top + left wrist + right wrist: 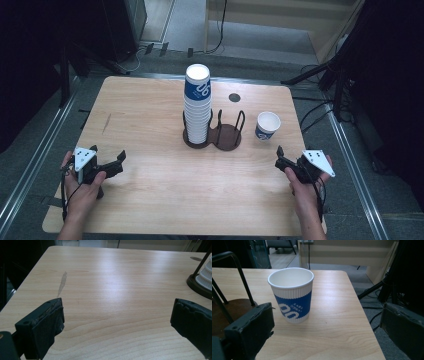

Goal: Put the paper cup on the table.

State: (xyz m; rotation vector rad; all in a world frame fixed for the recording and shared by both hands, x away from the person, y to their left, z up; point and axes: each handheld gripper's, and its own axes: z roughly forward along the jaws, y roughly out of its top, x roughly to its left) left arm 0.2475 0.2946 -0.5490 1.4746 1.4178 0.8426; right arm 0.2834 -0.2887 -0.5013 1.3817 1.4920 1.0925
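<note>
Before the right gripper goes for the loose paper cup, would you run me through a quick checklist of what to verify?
1. Right gripper jaws open wide enough for the cup: ok.
2. Single paper cup upright and standing free on the table: ok.
3. Path from gripper to cup unobstructed: ok.
4. Cup empty: ok as far as its inside shows.
5. Right-hand ring of the cup holder free: ok; the cup stack fills the left ring.
6. Left gripper open and clear of the work: ok.

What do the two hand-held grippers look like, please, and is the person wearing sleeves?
Both the left gripper and right gripper are black, each topped by a grey three-cornered plate with small dark dots. Thin black cables trail back along the wrists. The jaws carry worn black pads. The forearms are bare, with no sleeves in view.
</note>
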